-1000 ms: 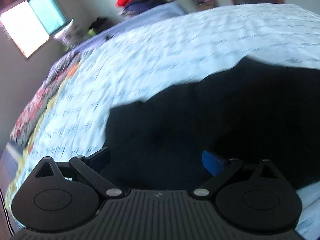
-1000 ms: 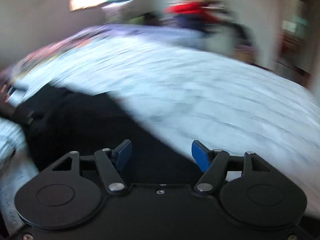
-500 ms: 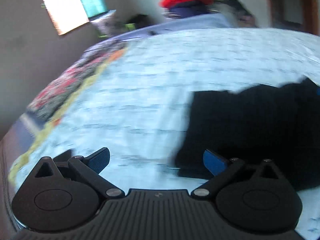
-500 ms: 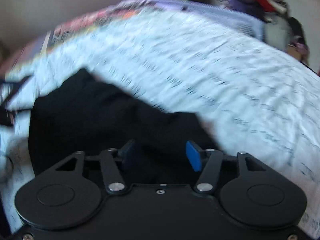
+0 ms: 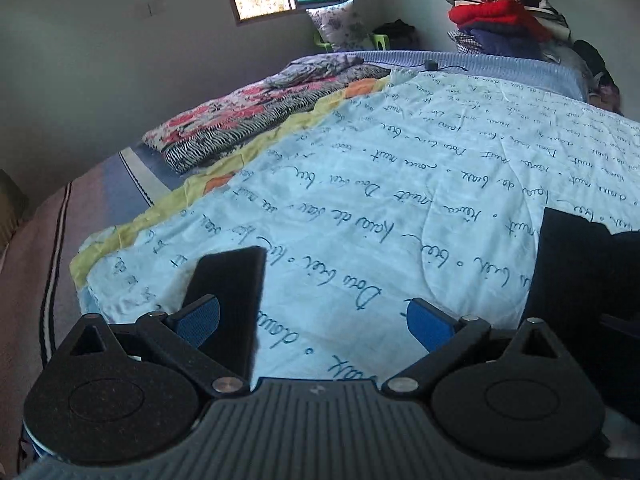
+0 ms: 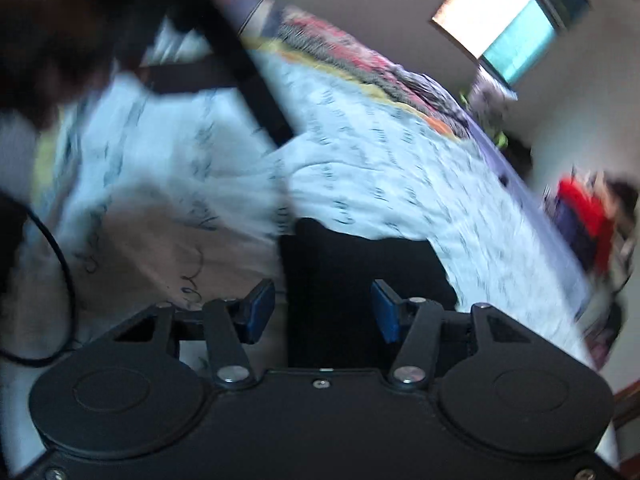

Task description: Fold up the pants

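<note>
1. Where the black fabric pants [image 6: 352,276] are seen in the right wrist view, a dark block of cloth is shown lying on the pale blue bedspread printed with dark handwriting [image 5: 400,184], with its near end running in under the camera and its far edge pointing away along the fingers.
2. The long axis of the garment cannot be told with certainty, since the right view is blurred and only part of the cloth is shown.
3. The right gripper [image 6: 323,310] is seen with its blue-padded jaws closing; the black cloth is placed between them, nearer the right pad, and no pad is seen pressing on it.
4. In the left wrist view the pants [image 5: 580,280] are shown at the right edge, beyond the right finger and outside the jaws.
5. The left gripper [image 5: 314,320] is seen spread wide, with only bedspread between its blue pads.
6. A narrow black strip [image 5: 230,300] is seen just beside the left pad, rising away from the camera; whether it belongs to the pants cannot be told.
7. A red and black floral patterned folded blanket [image 5: 240,128] is seen at the far left of the bed, well apart from the pants.
</note>
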A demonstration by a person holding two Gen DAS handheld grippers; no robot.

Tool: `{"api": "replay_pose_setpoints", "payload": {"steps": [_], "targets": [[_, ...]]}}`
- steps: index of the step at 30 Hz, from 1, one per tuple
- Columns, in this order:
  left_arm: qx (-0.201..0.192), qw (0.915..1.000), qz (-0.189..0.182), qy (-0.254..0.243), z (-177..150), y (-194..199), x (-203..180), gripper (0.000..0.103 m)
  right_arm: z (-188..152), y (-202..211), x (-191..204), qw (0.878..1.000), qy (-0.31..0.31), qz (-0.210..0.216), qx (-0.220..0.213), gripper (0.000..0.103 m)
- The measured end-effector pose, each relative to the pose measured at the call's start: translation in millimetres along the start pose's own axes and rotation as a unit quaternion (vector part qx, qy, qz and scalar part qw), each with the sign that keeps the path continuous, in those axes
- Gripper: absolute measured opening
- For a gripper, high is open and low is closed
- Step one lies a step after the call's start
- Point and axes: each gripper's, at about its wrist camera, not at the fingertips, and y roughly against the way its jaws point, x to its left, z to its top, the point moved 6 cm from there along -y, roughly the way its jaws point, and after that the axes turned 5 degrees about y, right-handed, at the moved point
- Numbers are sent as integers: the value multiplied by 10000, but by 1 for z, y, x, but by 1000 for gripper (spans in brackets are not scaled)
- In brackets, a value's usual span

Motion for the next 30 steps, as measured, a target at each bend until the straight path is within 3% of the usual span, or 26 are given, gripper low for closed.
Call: {"api": "replay_pose_setpoints", "payload": {"steps": [5,7,10,16,19,21,22,24,25,28,30], "targets": [[-29,9998,-27,-187,-5,-9,-1,102,3,-14,16,9915,959,-841,259,54],[14,9999,-96,-87,-4,-12,-1,102,4,-25,12,9892,1005,-1022,317,53],[-42,9998,-176,91,2,-8,3,102,4,-33,8,9913,835,-954,355,22],[-325,9994,80,-52,14,2,7,102,19,-36,-18,9976,-617,-313,-57,19],[-350,9993,66,-135,19,5,-1,102,16,-59,-10,9965,-786,-26,278,24],[-404,9991,-71,-134,23,12,-11,102,14,-53,-9,9967,-772,-164,166,26],[-442,9988,-151,-129,25,16,-17,102,12,-39,-13,9953,-961,-11,132,29],[-492,9980,-353,-160,28,26,-35,102,1,8,-32,9864,-1597,298,-245,30],[-492,9973,-509,-208,28,30,-48,102,-11,30,-43,9812,-1884,212,-370,32],[-401,9897,-1267,-536,25,51,-103,102,-77,95,-82,9583,-2793,-458,-391,52],[-383,9792,-1799,-851,17,70,-149,102,-143,134,-100,9314,-3519,-919,-99,52]]}}
